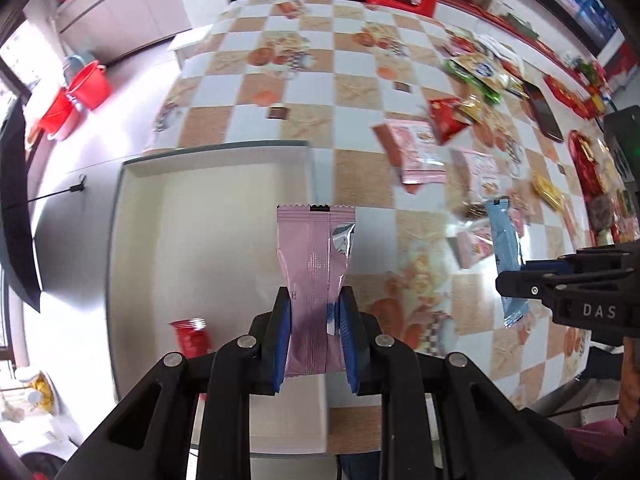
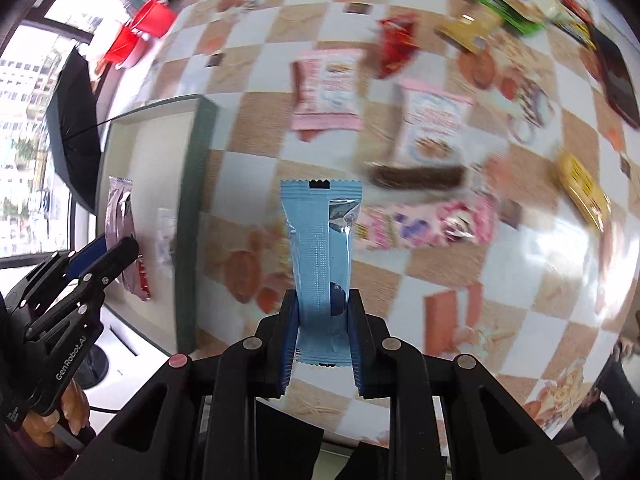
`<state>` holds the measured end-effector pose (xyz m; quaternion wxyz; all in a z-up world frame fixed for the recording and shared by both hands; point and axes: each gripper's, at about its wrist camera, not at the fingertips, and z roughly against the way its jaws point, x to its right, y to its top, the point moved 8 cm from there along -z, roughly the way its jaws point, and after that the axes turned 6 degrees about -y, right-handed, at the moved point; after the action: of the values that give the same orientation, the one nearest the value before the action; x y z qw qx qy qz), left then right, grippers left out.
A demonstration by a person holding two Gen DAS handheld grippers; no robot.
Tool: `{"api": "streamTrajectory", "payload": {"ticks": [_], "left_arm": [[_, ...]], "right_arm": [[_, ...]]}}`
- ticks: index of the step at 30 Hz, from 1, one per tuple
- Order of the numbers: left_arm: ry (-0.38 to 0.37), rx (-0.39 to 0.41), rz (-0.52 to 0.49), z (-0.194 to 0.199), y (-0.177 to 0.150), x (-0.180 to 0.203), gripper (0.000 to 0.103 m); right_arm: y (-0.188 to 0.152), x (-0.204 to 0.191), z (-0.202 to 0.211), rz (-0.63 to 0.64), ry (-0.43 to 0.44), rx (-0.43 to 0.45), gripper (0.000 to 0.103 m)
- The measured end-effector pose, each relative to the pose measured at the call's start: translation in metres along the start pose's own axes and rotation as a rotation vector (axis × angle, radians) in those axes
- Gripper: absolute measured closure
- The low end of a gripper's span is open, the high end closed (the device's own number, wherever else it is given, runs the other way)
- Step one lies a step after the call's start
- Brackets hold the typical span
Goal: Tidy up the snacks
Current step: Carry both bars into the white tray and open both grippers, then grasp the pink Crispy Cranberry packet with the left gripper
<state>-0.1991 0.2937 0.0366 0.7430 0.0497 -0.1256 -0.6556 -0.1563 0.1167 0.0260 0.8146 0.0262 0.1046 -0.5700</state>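
My left gripper point(image 1: 314, 304) is shut on a pink snack packet point(image 1: 316, 252), held above the right edge of a white open box point(image 1: 168, 208). My right gripper point(image 2: 323, 306) is shut on a light blue snack packet point(image 2: 320, 240), held above the checkered table. The blue packet point(image 1: 505, 248) and right gripper also show at the right of the left wrist view. The left gripper point(image 2: 116, 248) with the pink packet point(image 2: 119, 204) shows over the box point(image 2: 196, 152) in the right wrist view.
Several snack packets lie scattered on the checkered table point(image 1: 280, 92): pink bags point(image 2: 326, 88), a red one point(image 2: 394, 46), yellow point(image 2: 584, 188) and green ones point(image 1: 476, 74). A dark phone point(image 1: 542, 112) lies at the right. Red buckets point(image 1: 86, 84) and a black umbrella point(image 1: 16, 208) stand left on the floor.
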Motion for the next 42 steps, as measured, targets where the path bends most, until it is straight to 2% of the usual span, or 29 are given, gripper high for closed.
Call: {"api": "streamTrajectory", "payload": {"ticks": [7,14,16,17,18,19,20,21,23,25,29,36,38,42], "left_arm": [[0.034,-0.001,0.100,0.000,-0.006,-0.053,0.078],[0.049,-0.022,0.151,-0.005,-0.017,-0.083,0.078],[0.050,-0.035,0.164,-0.008,-0.021,-0.087,0.074],[0.053,-0.041,0.166,-0.009,-0.022,-0.089,0.065],[0.062,-0.043,0.166,-0.009,-0.024,-0.090,0.048],[0.072,-0.043,0.165,-0.009,-0.025,-0.090,0.039],[0.078,-0.040,0.162,-0.008,-0.026,-0.090,0.028],[0.076,-0.036,0.159,-0.007,-0.026,-0.089,0.026],[0.058,-0.049,0.152,-0.008,-0.027,-0.084,0.026],[0.045,-0.071,0.141,-0.012,-0.027,-0.075,0.026],[0.006,-0.087,0.089,-0.015,-0.016,-0.048,0.026],[-0.093,-0.135,-0.053,-0.026,0.015,0.032,0.024],[-0.113,-0.155,-0.070,-0.033,0.024,0.051,0.024],[-0.107,-0.189,-0.088,-0.054,0.052,0.084,0.024]], "right_arm": [[0.035,-0.082,-0.023,0.126,0.030,-0.009,0.078],[0.056,-0.144,-0.034,0.195,0.076,-0.024,0.078],[0.059,-0.157,-0.036,0.210,0.090,-0.033,0.078],[0.061,-0.164,-0.037,0.215,0.102,-0.039,0.077],[0.062,-0.168,-0.039,0.216,0.107,-0.047,0.071],[0.062,-0.170,-0.043,0.216,0.107,-0.056,0.060],[0.062,-0.169,-0.046,0.213,0.096,-0.064,0.020],[0.062,-0.165,-0.047,0.206,0.080,-0.062,0.000],[0.059,-0.150,-0.050,0.184,0.059,-0.053,0.000],[0.053,-0.131,-0.055,0.149,0.041,-0.081,0.000],[0.032,-0.059,-0.065,-0.009,-0.013,-0.130,0.000],[-0.023,0.058,-0.080,-0.261,-0.075,-0.200,0.000],[-0.041,0.083,-0.084,-0.306,-0.089,-0.217,0.000],[-0.070,0.112,-0.091,-0.335,-0.116,-0.243,0.000]]}}
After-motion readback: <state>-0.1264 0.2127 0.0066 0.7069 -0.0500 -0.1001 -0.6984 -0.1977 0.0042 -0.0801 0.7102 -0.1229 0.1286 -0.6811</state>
